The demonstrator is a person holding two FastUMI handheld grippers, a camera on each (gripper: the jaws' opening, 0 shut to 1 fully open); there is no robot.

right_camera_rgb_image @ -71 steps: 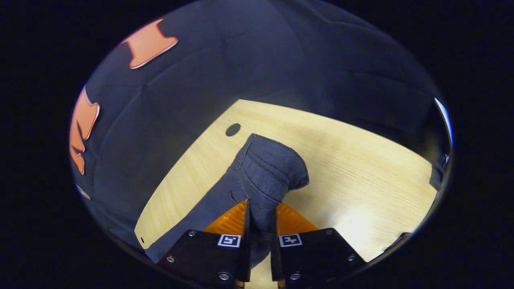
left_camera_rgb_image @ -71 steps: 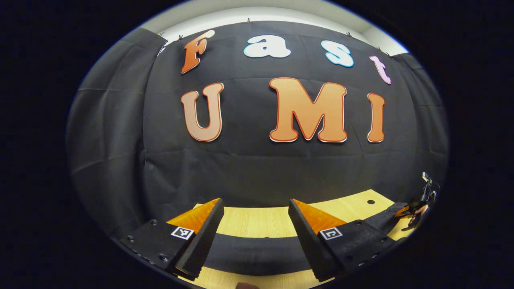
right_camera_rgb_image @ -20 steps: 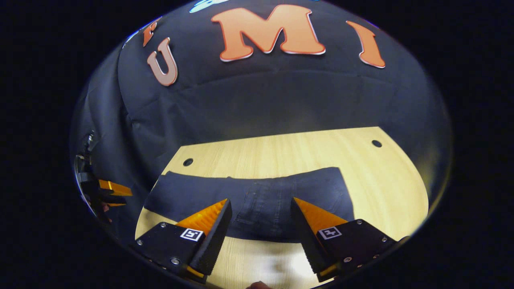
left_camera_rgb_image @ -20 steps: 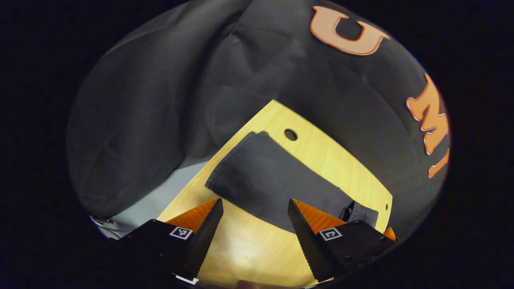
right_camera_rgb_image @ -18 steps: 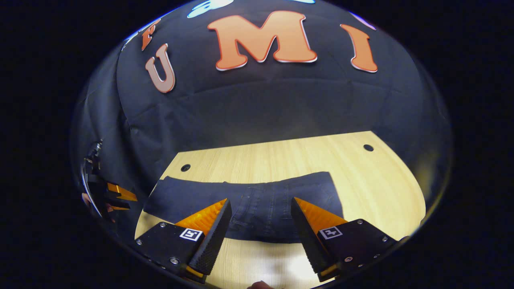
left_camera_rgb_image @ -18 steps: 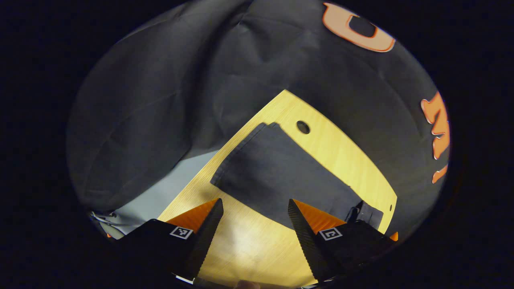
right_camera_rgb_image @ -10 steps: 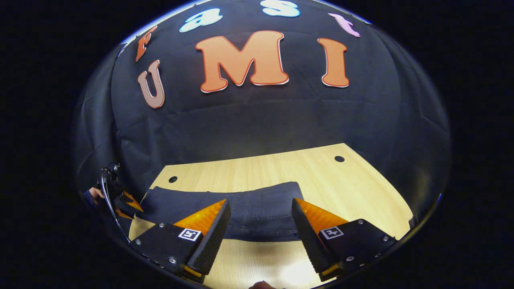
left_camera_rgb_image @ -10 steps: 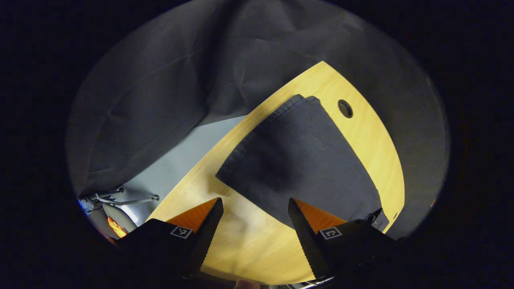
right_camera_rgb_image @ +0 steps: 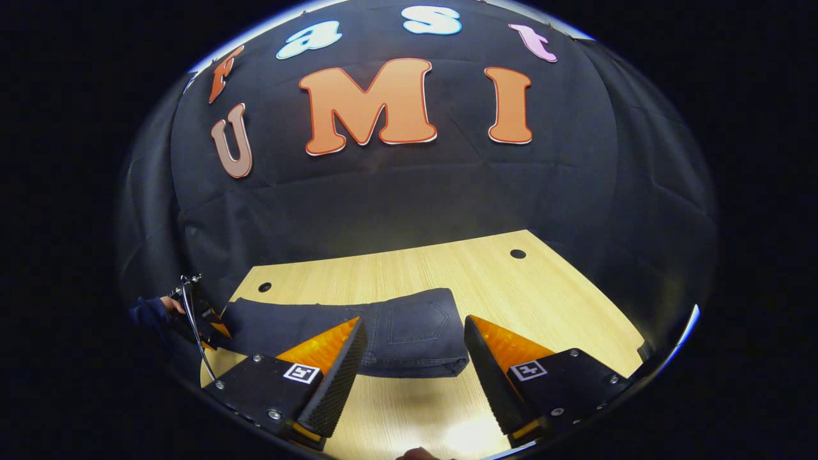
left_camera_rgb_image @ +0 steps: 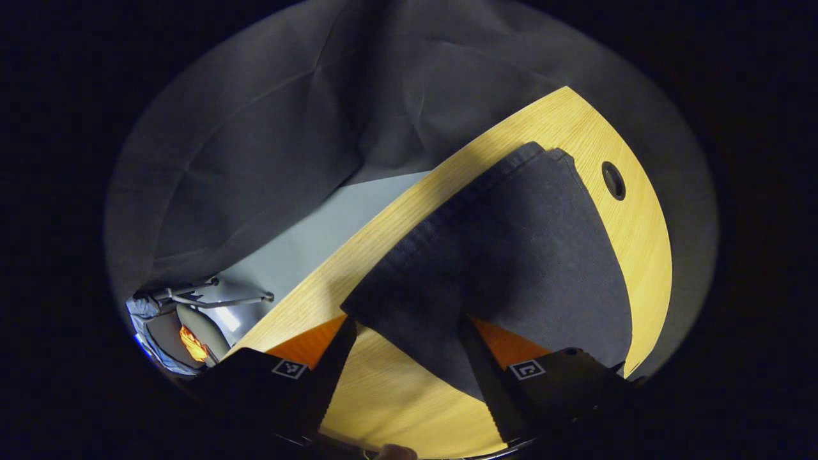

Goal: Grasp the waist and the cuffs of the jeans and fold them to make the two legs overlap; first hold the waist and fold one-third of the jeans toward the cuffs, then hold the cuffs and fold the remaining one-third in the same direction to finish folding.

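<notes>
The jeans [right_camera_rgb_image: 377, 335] are lying flat on the wooden table [right_camera_rgb_image: 543, 294], with the waist end already folded over onto the legs and the cuff end reaching toward the table's left edge. The right gripper [right_camera_rgb_image: 412, 358] is hovering above the near edge of the table, angled slightly downward toward the folded waist part, its fingers spread wide and gripping nothing. The left gripper [left_camera_rgb_image: 402, 358] is pointing steeply down at the cuffs [left_camera_rgb_image: 447, 255], fingers spread apart on either side of the cuff corner; whether they are touching the cloth cannot be determined. In the right gripper view, a hand [right_camera_rgb_image: 171, 305] is holding the left gripper beside the cuff end.
</notes>
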